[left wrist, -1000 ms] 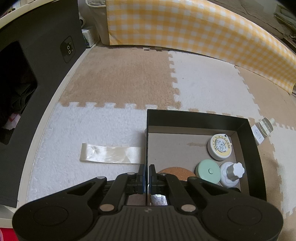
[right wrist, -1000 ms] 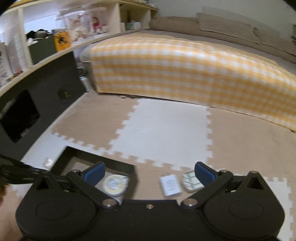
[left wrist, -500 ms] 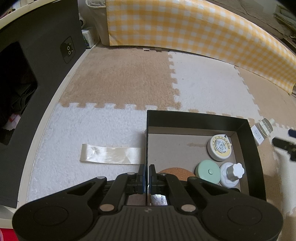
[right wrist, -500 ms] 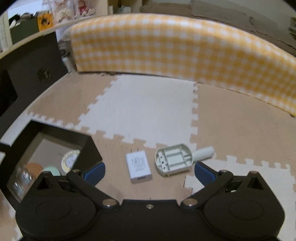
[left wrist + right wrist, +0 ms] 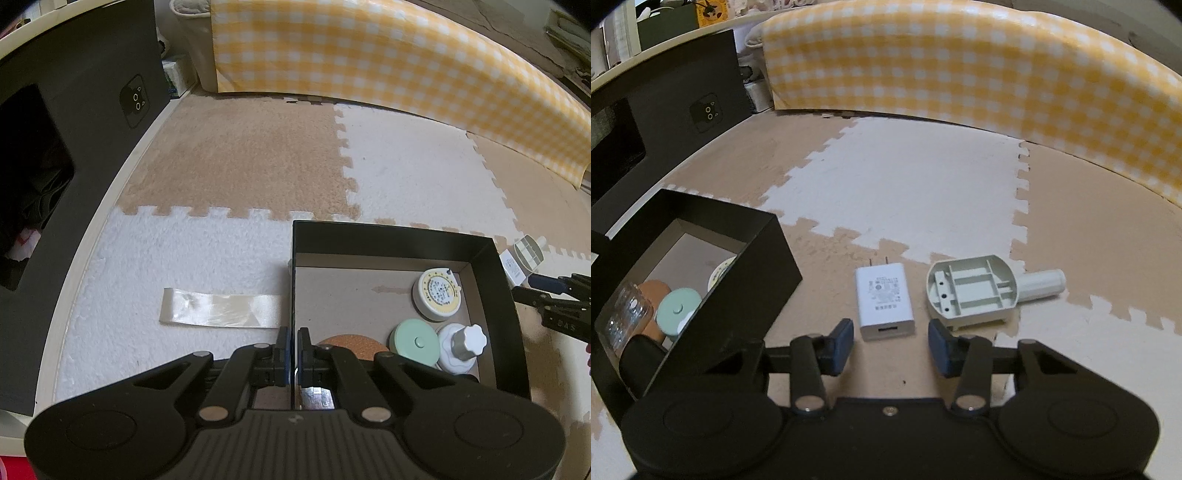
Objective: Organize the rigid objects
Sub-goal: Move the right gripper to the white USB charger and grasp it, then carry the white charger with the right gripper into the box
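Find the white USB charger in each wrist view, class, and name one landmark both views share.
Left wrist view: white USB charger at the far right edge, on the mat just outside the black box's right wall.
Right wrist view: charger centre, just ahead of the right gripper.
Shared landmark: the black box.

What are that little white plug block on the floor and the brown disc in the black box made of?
The white plug block looks like smooth matte plastic: even white faces with printed grey text, and two metal prongs at its far end. The brown disc looks like cork, speckled, dull and grainy, though it is half hidden. The black box seems to be cardboard, with a grey-brown inside.
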{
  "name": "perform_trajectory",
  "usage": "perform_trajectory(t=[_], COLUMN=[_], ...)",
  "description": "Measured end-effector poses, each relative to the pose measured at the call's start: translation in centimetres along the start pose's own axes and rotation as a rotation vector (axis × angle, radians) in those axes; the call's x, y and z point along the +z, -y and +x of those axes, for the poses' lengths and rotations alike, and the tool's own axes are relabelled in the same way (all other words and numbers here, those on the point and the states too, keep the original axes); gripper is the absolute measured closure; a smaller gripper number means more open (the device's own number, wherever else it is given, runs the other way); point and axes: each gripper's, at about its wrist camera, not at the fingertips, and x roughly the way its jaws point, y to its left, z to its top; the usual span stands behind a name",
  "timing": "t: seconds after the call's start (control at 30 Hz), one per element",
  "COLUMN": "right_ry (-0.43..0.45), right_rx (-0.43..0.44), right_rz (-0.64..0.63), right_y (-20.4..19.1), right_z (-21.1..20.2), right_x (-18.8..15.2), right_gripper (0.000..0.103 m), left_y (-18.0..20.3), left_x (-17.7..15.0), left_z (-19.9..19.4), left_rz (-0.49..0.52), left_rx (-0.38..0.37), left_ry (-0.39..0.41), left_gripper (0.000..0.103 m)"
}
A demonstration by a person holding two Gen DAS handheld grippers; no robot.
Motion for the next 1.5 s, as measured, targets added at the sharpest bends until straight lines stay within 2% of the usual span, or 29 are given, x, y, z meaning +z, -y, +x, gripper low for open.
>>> perform_trajectory(t=[0.17,0.3,0.63,0.77,0.87,1.03,1.13,1.27,1.5], right_ry=[0.018,0.019,-0.088,-0.131,-0.117,-0.115,-0.133,-0.145,-0.096], right_rx=[0.005,-0.014,-0.037,-0.009,-0.013,-0.029,-0.044,-0.052,-0.069], right_rz=[-0.004,-0.018,-0.043,-0.030,-0.014,-0.011,-0.017,-0.016,0.021], right_y=[-0.3,-0.8,-2.1,-2.4,-2.6,-2.9,-3.0,-3.0,-2.6], right_z=[0.9,1.3,-0.5,-1.2,-1.2,-0.4,0.1,0.2,-1.3], right_x=[0.4,0.6,-0.4,-0.7,-0.5,0.0,-0.1,-0.1,1.1], right_gripper=[0.057,0.067,0.068,0.067,0.060,0.060,0.066,0.067,0.067], left_y=[0.0,0.0,0.0,0.0,-0.2,-0.3,-0.3,-0.3,-0.3], left_x=[0.0,0.0,0.1,0.1,0.1,0.1,0.0,0.0,0.0], left_z=[0.0,0.1,0.1,0.1,0.1,0.1,0.1,0.1,0.3], left_rz=[0.003,0.002,0.000,-0.004,-0.009,-0.009,-0.010,-0.010,-0.014], left_rx=[0.003,0.002,0.001,0.000,-0.004,-0.004,-0.004,-0.004,-0.005], left_ry=[0.000,0.001,0.000,-0.001,-0.001,-0.001,-0.001,-0.001,-0.004], left_gripper=[0.101,0.101,0.101,0.101,0.101,0.101,0.101,0.101,0.101])
